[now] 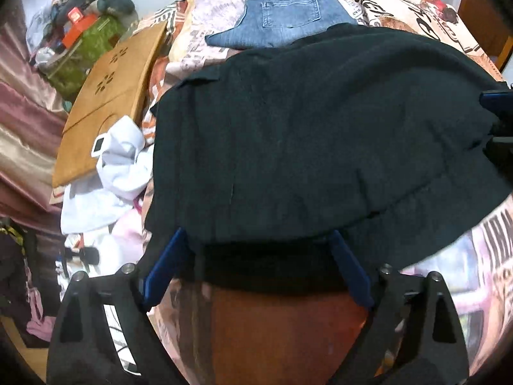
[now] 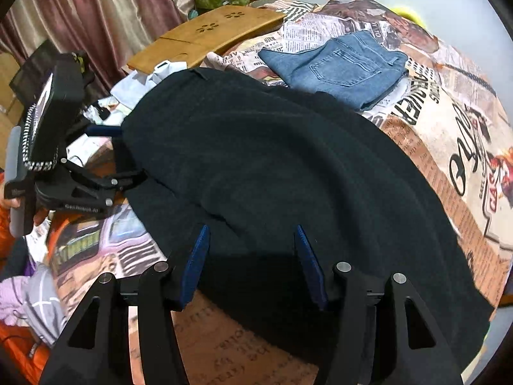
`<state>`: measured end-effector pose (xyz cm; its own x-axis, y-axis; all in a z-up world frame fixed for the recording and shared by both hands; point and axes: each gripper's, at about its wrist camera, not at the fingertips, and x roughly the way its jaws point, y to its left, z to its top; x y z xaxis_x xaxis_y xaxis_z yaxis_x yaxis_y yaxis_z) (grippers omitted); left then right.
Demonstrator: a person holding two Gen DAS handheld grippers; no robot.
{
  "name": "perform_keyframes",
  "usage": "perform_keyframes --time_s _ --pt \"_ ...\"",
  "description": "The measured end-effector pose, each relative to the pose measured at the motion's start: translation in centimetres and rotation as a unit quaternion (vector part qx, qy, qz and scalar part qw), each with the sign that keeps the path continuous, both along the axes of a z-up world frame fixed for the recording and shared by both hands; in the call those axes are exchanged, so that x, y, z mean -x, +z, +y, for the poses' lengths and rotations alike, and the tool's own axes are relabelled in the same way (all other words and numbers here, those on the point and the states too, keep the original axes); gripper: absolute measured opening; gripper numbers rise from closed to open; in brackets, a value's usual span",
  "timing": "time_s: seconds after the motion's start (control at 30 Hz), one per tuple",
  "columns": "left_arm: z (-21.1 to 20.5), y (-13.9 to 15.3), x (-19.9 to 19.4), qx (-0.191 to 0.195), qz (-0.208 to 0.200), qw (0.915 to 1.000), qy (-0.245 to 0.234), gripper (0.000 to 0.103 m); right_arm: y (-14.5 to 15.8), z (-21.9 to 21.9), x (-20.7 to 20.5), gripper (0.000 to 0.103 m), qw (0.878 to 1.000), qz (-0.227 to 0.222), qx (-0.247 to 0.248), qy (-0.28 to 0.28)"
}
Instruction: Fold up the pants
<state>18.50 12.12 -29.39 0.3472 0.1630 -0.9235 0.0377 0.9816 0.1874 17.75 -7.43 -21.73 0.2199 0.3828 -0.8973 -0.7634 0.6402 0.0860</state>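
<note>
Black pants (image 1: 320, 134) lie folded on the printed bedspread (image 2: 449, 147), just nearer than the folded jeans (image 1: 285, 12); left gripper (image 1: 256, 240) released wide at their hem, right gripper (image 2: 251, 234) released (fabric edges lost in shadow).

The folded black fabric pants (image 2: 288, 166) lie spread on the bed with the newspaper-print cover (image 2: 449, 147), and the folded blue denim jeans (image 2: 343, 67) lie just behind them on the same cover. To the left of the pants lies a crumpled white cloth (image 1: 109, 179), partly on the flat brown wooden board (image 1: 109, 96). Behind the board stands a green patterned bag (image 1: 86, 51).
</note>
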Motion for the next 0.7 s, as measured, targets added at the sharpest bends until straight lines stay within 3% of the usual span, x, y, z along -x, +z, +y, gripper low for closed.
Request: perform_keyframes --time_s 0.13,0.17,0.2,0.27,0.3,0.4,0.47,0.7 --pt "-0.2 -0.1 -1.1 -0.007 -0.014 0.9999 -0.005 0.091 -0.4 1.2 -0.1 0.052 1.000 -0.024 0.007 0.012" --pt "-0.4 -0.1 -1.2 -0.013 -0.025 0.9995 -0.015 0.086 -0.4 1.4 -0.1 0.050 0.999 -0.028 0.006 0.015" --pt "-0.6 0.0 -1.2 -0.017 -0.034 0.9989 -0.027 0.075 -0.3 1.6 0.1 0.047 0.999 -0.031 0.002 0.019" --pt "-1.1 0.3 -0.9 -0.026 -0.052 0.9973 -0.045 0.057 -0.2 1.8 0.2 0.028 0.999 -0.032 -0.003 0.026" --pt "-1.2 0.4 -0.8 -0.028 -0.057 0.9969 -0.047 0.049 0.0 1.9 0.3 0.023 0.999 -0.034 -0.006 0.027" --pt "-1.4 1.0 -0.4 -0.033 -0.074 0.9958 -0.044 0.036 0.5 1.8 0.5 0.010 0.999 -0.038 -0.021 0.025" --pt "-1.1 1.7 -0.4 -0.044 -0.089 0.9946 -0.033 0.034 1.2 1.6 0.6 0.007 0.998 -0.035 -0.039 0.024" --pt "0.9 5.0 0.9 -0.017 -0.127 0.9917 0.004 0.024 3.3 1.5 2.1 0.005 0.996 -0.029 -0.075 0.035"
